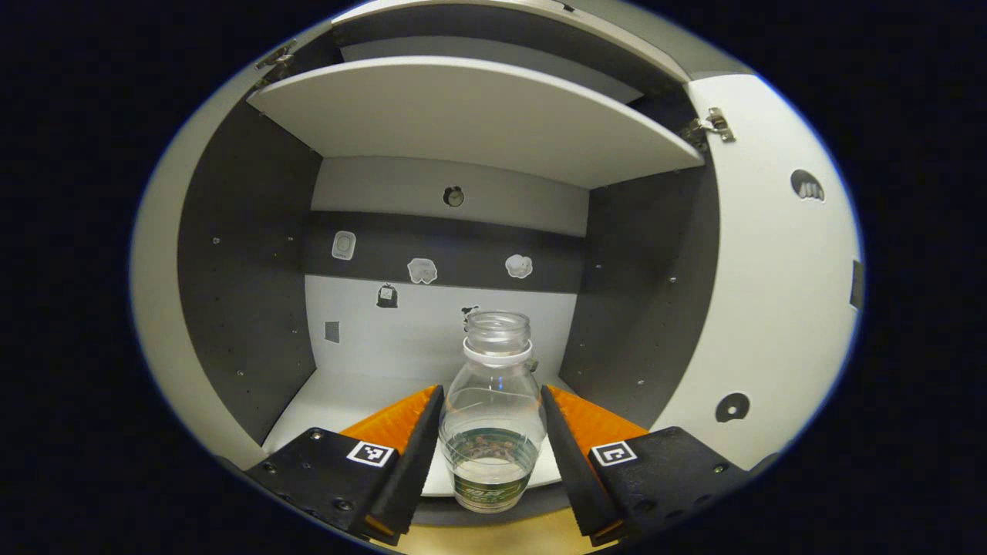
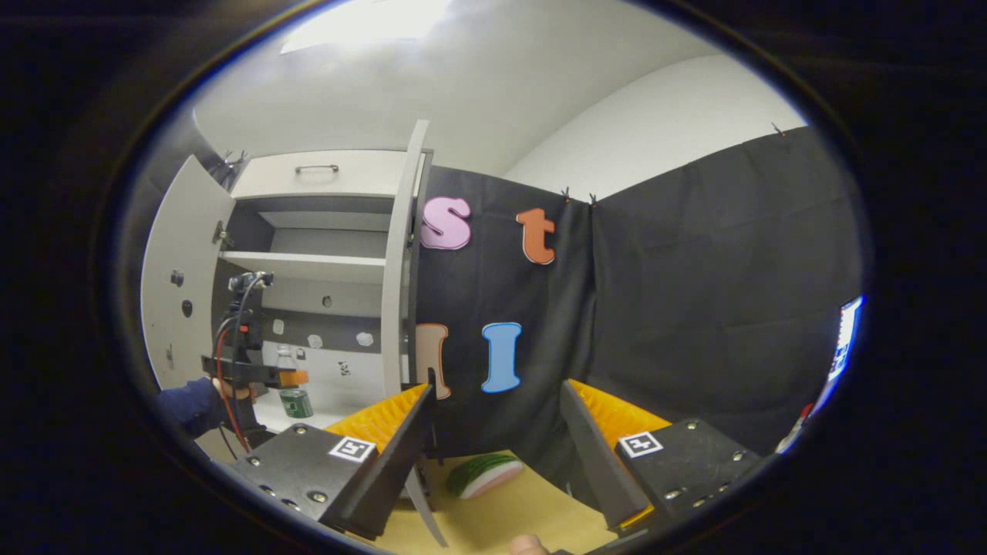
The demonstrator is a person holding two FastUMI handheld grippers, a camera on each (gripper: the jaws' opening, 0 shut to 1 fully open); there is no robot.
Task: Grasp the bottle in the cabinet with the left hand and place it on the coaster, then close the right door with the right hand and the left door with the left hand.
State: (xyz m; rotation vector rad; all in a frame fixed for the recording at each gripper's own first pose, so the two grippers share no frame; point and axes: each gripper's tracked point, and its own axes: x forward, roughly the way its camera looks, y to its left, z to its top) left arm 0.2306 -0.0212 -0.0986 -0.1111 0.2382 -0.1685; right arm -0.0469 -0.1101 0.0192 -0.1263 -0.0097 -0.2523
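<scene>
The bottle [image 1: 491,416] stands upright at the near edge of the cabinet's bottom shelf [image 1: 347,401], between the fingers of the left claw [image 1: 491,455], which is released, with gaps on both sides. Clear, thin plastic, uncapped and nearly empty, it probably weighs little, dents easily and tips readily. Best held at the labelled lower body. The right claw [image 2: 493,455] hangs released, grasping nothing, above the counter [image 2: 501,516].

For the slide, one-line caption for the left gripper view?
Left gripper brackets the clear bottle at the open cabinet's lower shelf front edge, fingers either side.
</scene>
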